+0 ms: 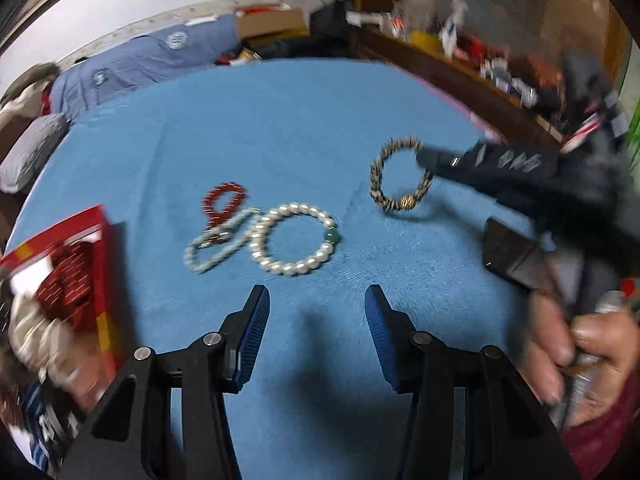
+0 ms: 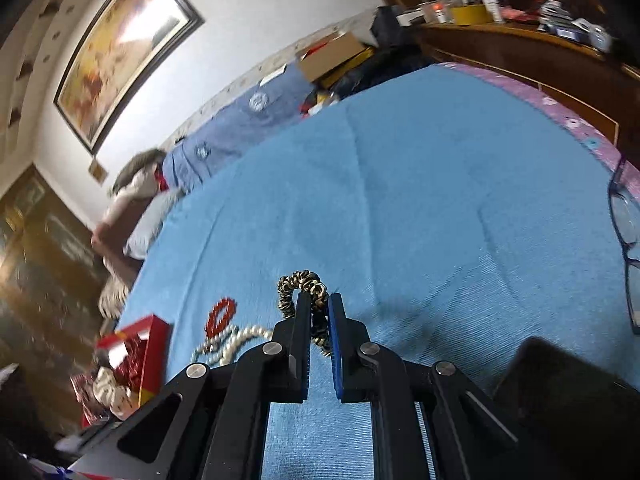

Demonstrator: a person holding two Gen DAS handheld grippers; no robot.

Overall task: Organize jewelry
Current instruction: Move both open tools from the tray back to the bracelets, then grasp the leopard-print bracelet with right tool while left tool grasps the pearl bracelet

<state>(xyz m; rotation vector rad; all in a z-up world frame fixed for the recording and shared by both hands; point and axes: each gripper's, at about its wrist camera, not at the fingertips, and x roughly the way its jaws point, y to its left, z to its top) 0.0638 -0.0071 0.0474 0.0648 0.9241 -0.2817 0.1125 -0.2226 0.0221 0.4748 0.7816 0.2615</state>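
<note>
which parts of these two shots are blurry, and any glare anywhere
Left wrist view: the red box, the hand and the far shelf smear with motion blur; the pearl bracelet is only slightly soft. Right wrist view: sharper on the gold bracelet, glare on the framed picture, left edge blurred.

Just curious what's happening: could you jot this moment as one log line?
right hand-held gripper: shut on gold-and-black bracelet | left hand-held gripper: open, empty | pearl bracelet: on blue cloth
</note>
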